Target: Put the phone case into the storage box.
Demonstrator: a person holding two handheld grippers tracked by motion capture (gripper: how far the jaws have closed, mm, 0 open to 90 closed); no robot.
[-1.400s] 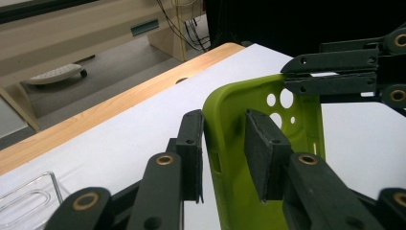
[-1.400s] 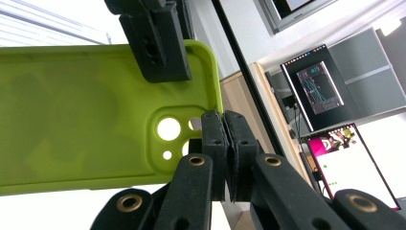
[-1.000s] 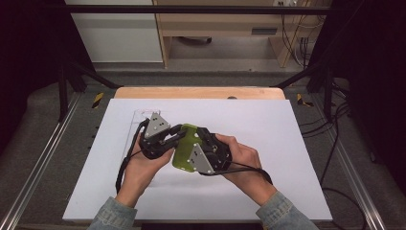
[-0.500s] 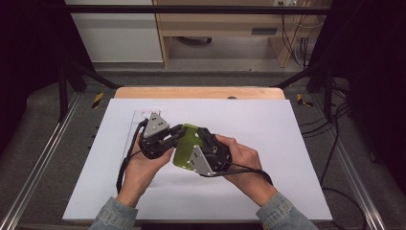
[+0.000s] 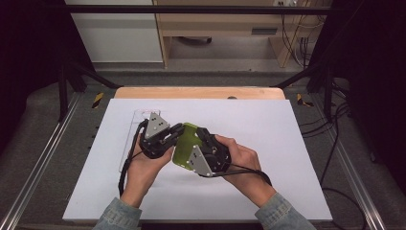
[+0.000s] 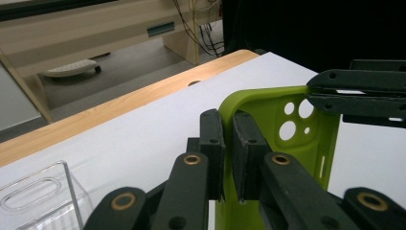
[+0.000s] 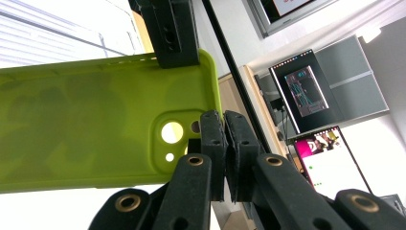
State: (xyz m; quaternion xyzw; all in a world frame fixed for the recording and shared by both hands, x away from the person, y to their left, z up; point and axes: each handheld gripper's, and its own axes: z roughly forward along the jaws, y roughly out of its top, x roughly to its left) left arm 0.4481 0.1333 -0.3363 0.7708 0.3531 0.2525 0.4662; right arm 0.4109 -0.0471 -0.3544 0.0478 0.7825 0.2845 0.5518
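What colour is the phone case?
Lime green; the phone case shows best in the right gripper view.

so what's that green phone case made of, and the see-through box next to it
The green phone case looks like soft silicone or rubbery plastic: matte, no glare, rounded moulded edges and camera holes. Whether it flexes can't be told. The see-through box looks like hard clear plastic, perhaps acrylic: glossy, with sharp bright edges and the white table surface visible through it.
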